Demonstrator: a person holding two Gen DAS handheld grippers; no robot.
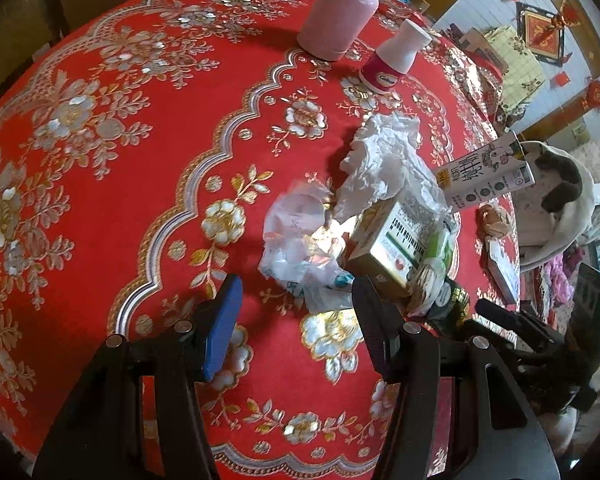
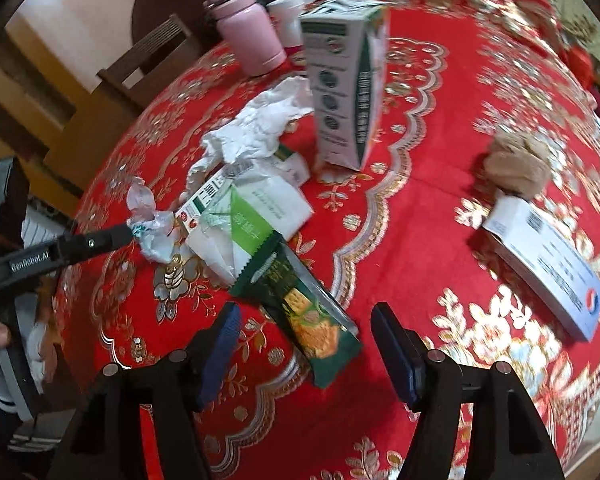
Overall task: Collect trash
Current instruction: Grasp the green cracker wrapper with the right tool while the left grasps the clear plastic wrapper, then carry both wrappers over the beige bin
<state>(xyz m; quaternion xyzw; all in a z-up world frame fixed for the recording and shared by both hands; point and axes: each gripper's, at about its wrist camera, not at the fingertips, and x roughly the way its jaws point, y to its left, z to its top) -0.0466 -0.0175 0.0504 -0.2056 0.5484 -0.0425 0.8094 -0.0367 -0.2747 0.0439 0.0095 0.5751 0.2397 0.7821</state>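
Crumpled clear plastic wrapper (image 1: pixel 300 240), white tissue wad (image 1: pixel 384 160), small green-white carton (image 1: pixel 384 244), green snack wrapper (image 2: pixel 300 312): clustered mid-tablecloth. Brown paper ball (image 2: pixel 516 168) lies apart.

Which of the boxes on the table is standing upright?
The tall white-and-green carton near the pink bottle; the medicine box and white-blue box lie flat.

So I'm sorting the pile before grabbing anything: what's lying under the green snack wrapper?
The green snack wrapper has its far end overlapping a white-and-green packet, which lies partly over a small box. Its near end rests on the red tablecloth. Anything beneath its middle is covered.
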